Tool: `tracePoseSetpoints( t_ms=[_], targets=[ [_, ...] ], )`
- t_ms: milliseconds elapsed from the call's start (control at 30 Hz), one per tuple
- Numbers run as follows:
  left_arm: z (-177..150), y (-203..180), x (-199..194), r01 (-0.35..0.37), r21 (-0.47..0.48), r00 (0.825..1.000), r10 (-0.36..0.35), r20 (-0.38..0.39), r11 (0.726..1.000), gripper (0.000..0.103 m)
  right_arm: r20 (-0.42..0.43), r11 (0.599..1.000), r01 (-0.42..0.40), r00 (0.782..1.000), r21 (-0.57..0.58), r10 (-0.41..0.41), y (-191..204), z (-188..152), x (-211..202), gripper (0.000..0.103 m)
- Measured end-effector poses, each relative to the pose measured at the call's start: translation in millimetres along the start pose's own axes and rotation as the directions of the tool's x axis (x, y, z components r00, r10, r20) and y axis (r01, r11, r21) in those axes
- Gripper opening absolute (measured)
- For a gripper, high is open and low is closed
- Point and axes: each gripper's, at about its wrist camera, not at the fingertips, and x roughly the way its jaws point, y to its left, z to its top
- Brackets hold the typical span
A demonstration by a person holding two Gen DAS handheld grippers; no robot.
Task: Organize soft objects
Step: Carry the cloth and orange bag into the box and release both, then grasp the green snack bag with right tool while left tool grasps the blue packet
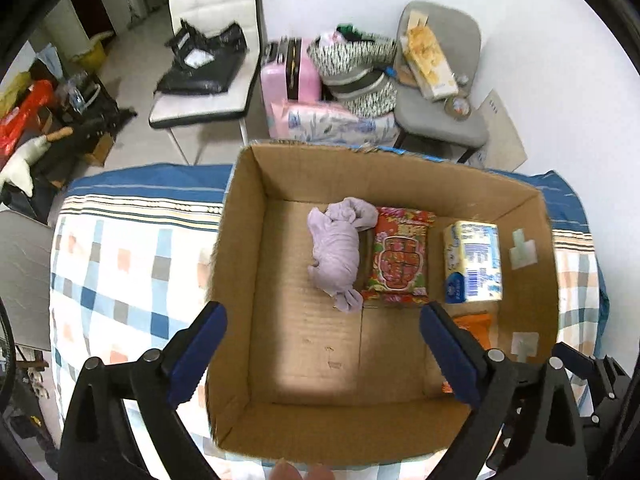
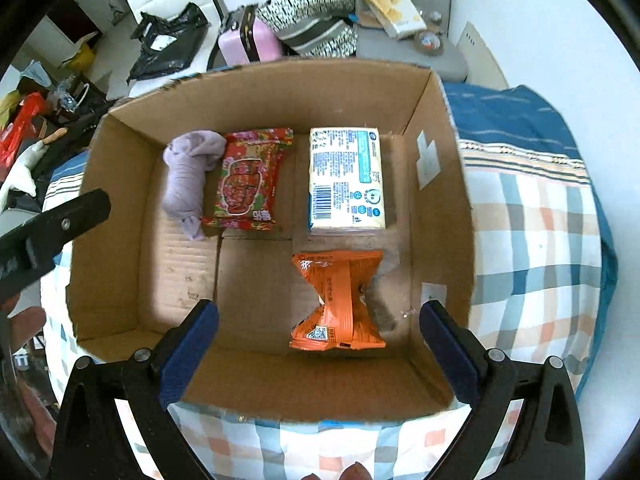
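Observation:
An open cardboard box (image 1: 236, 264) (image 2: 436, 184) sits on a checked bedspread. Inside lie a rolled lilac cloth (image 1: 338, 252) (image 2: 188, 176), a red flowered packet (image 1: 400, 256) (image 2: 248, 178), a white and blue tissue pack (image 1: 474, 262) (image 2: 346, 178) and an orange packet (image 2: 338, 300) (image 1: 474, 326). My left gripper (image 1: 322, 354) is open and empty above the box's near left part. My right gripper (image 2: 318, 354) is open and empty above the near wall, just in front of the orange packet. Part of the left gripper's body (image 2: 52, 220) shows at the right wrist view's left edge.
The checked bedspread (image 1: 120, 264) (image 2: 532, 232) surrounds the box. Beyond the bed stand a white chair with a black bag (image 1: 208, 56), a pink suitcase (image 1: 286, 76), striped bags (image 1: 360, 76) and a grey chair with boxes (image 1: 440, 80). Clutter lies on the floor at far left.

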Motion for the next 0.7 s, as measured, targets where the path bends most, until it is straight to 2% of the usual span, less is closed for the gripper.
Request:
tracePoseSetpoints(
  t_ms=[167, 367, 567, 700],
  targets=[
    [-24, -1, -40, -0.009, 0.005, 0.996, 0.009, 0.086, 1.000, 0.099, 0.068, 1.000, 0.018, 0.998, -0.023, -0.017, 6, -23, -27, 0.102],
    [-58, -7, -80, -0.058, 0.034, 0.985, 0.052, 0.167, 0.998, 0.100, 0.131, 1.000, 0.005, 0.991, -0.018, -0.002, 11, -52, -63, 0.102],
    [-86, -10, -99, -0.043, 0.026, 0.985, 0.038, 0.167, 0.999, 0.100, 0.175, 1.000, -0.019, 0.984, -0.018, 0.022, 11, -81, -92, 0.102],
    [-108, -4, -92, -0.018, -0.033, 0.993, 0.022, 0.112, 0.999, 0.100, 0.189, 0.998, -0.062, 0.980, 0.019, 0.057, -3, -99, -94, 0.102]
  ],
)
